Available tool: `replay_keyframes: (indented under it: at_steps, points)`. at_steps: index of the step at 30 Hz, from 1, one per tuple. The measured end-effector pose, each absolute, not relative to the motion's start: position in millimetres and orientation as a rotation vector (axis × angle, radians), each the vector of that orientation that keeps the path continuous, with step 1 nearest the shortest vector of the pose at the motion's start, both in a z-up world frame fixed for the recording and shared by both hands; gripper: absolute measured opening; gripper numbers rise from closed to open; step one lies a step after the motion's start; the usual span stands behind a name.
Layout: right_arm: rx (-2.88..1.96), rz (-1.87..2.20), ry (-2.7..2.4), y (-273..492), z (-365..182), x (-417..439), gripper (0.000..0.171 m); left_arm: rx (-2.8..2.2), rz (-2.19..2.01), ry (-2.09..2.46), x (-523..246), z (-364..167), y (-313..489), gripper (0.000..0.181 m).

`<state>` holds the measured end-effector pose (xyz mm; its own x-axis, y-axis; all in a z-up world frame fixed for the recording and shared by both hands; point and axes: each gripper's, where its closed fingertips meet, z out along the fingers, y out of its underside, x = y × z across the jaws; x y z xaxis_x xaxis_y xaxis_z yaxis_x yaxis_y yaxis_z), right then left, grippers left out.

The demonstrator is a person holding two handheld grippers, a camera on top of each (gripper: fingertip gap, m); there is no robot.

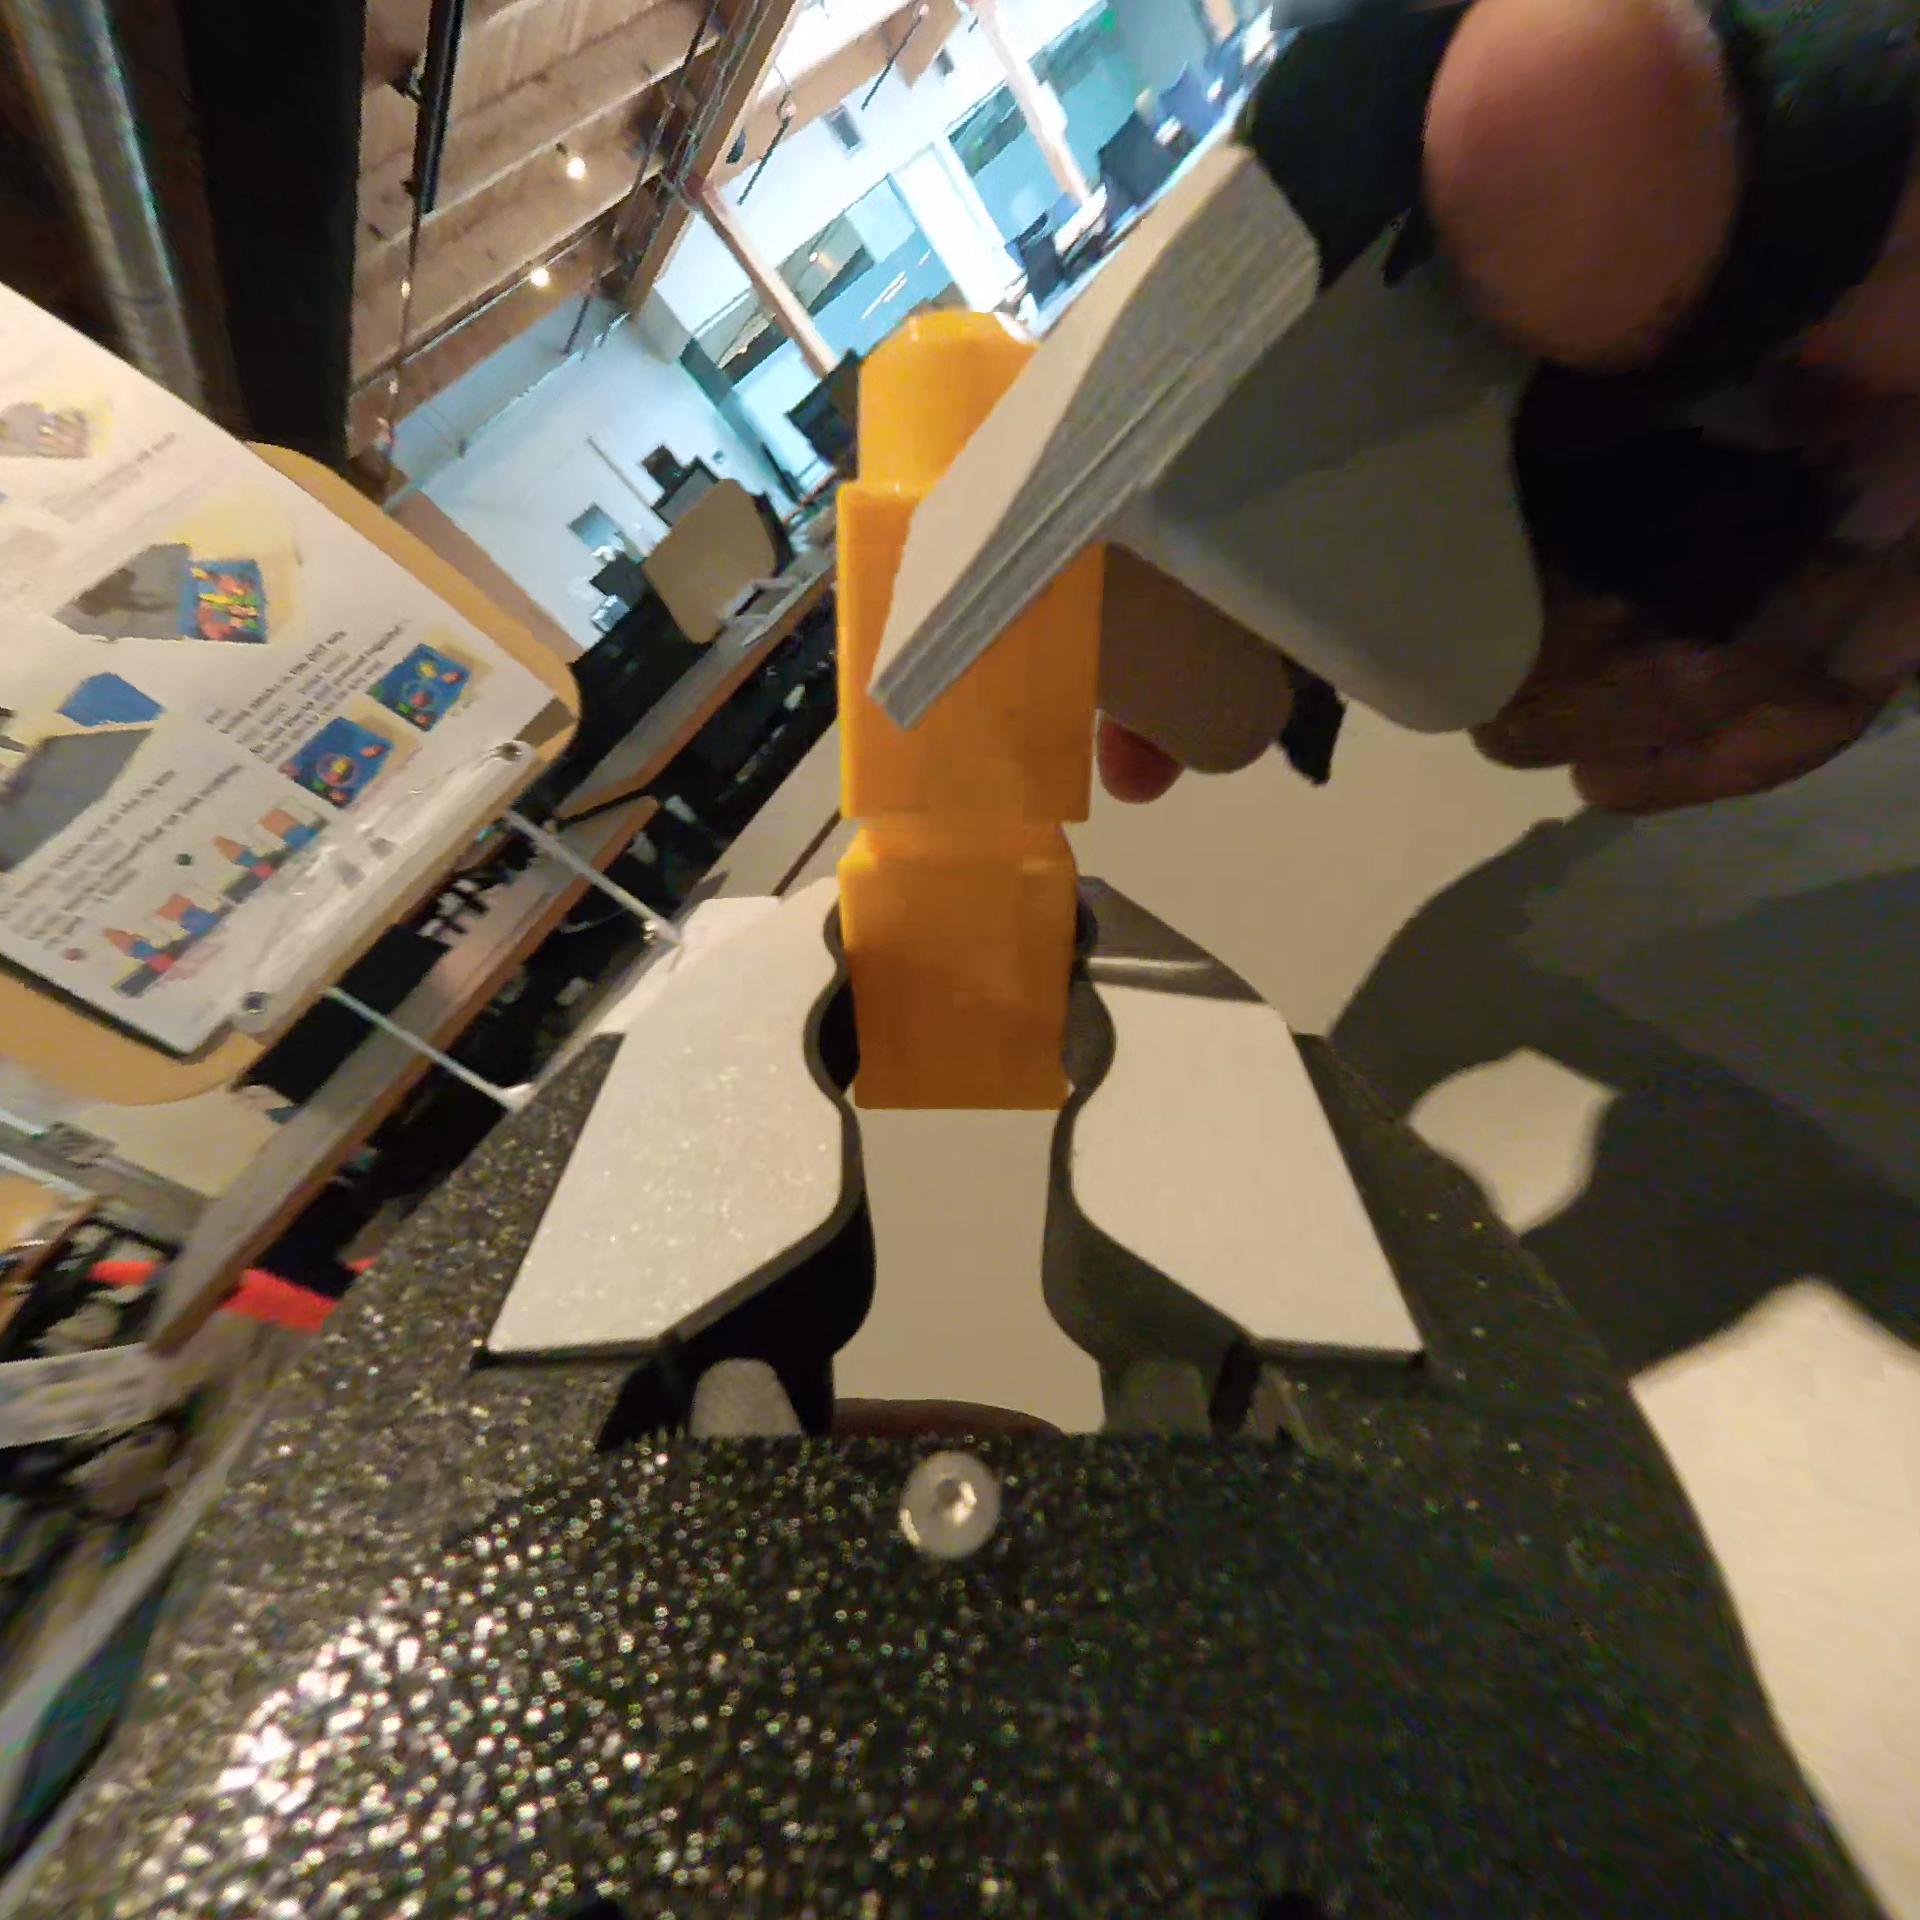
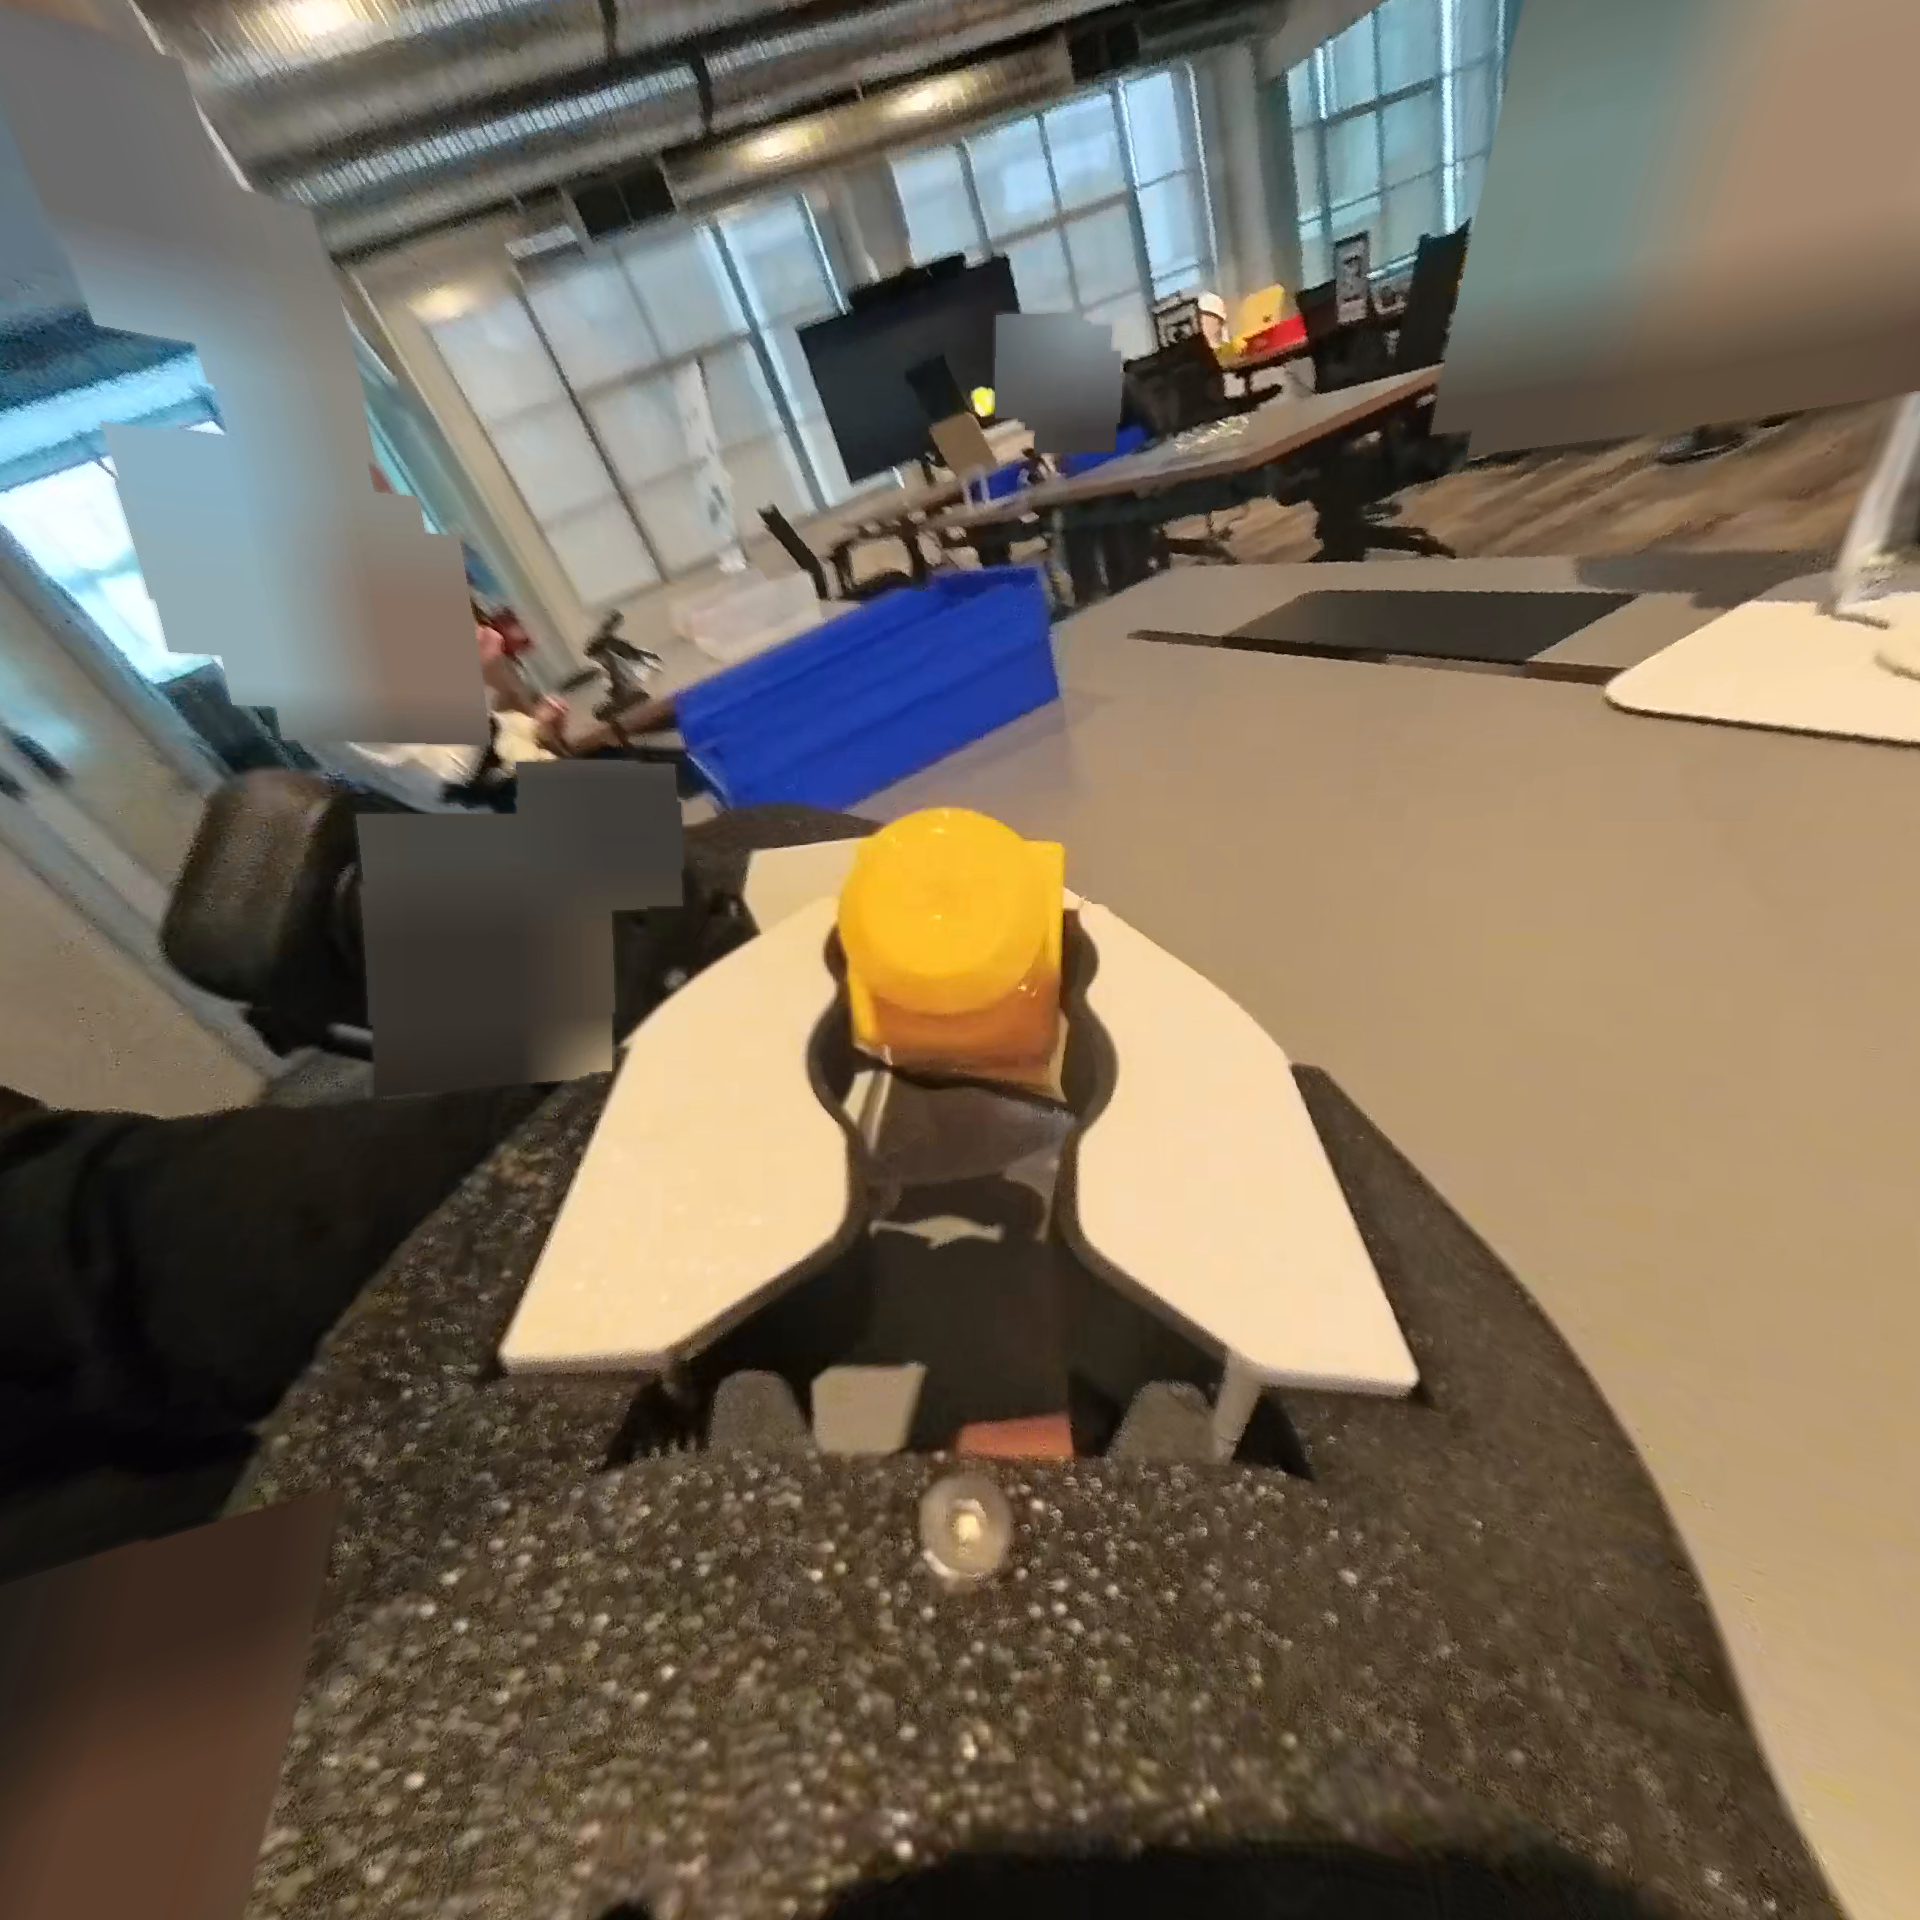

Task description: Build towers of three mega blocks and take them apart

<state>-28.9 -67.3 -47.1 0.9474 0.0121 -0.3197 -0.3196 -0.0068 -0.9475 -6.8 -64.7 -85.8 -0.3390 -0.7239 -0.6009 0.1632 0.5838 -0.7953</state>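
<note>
Two orange mega blocks are stacked end to end. My left gripper [image 1: 956, 997] is shut on the lower orange block [image 1: 951, 997]. The upper orange block [image 1: 966, 727] sits on it with its round stud [image 1: 940, 400] on top. My right gripper [image 1: 971, 623] comes in from the upper right, held by a hand, and one white finger [image 1: 1049, 468] lies across the upper block. In the right wrist view my right gripper [image 2: 951, 997] is shut on that upper block [image 2: 951, 1023], stud [image 2: 945, 920] towards the camera. The lower block is hidden there.
A grey table [image 2: 1351, 935] lies below. A blue bin [image 2: 873, 686] stands at its far left edge. A black mat [image 2: 1434, 623] and a white pad [image 2: 1766, 675] lie at the far right. A board with picture sheets [image 1: 208, 675] stands at the left. My right fingertips sit around 4 centimeters from my left ones.
</note>
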Motion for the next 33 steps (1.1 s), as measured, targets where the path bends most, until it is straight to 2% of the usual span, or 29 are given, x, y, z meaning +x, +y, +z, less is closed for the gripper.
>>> replay_keyframes:
  at_steps: [1,4,6,9,13,16,18,20,22,23,28,33]
  points:
    - [-1.529,0.308,0.256,-69,-44,-29,0.037,-0.486,-1.020,1.690,-8,-85,-66,0.036]
    - [-1.261,0.507,0.280,-89,-7,-24,0.036,-0.587,-1.120,1.700,-6,-85,-60,0.036]
    - [-1.169,0.374,0.320,-109,10,-3,0.036,-0.642,-1.115,1.699,-2,-89,-50,0.036]
    - [-1.200,-0.192,0.358,-145,19,36,0.036,-0.648,-1.069,1.700,0,-92,-44,0.036]
    - [-1.073,-1.066,0.307,-227,56,61,0.036,-0.591,-0.994,1.731,0,-98,-52,0.036]
    - [-0.986,-1.413,0.330,-277,69,71,0.037,-0.559,-0.964,1.758,0,-104,-59,0.036]
    - [-1.078,-1.449,0.524,-305,54,107,0.036,-0.552,-0.958,1.768,0,-106,-61,0.036]
    - [-1.313,-1.323,0.789,-323,11,153,0.037,-0.556,-0.958,1.771,0,-107,-61,0.036]
    - [-1.462,-1.140,0.952,-328,-27,176,0.058,-0.563,-0.959,1.770,1,-107,-60,0.036]
    - [-1.450,-1.091,0.975,-329,-31,179,0.057,-0.566,-0.959,1.770,1,-107,-59,0.036]
    - [-1.449,-1.122,0.939,-322,-22,170,0.052,-0.571,-0.963,1.770,2,-107,-60,0.036]
    - [-1.529,-1.061,0.844,-279,-9,143,0.051,-0.552,-0.955,1.727,0,-100,-59,0.036]
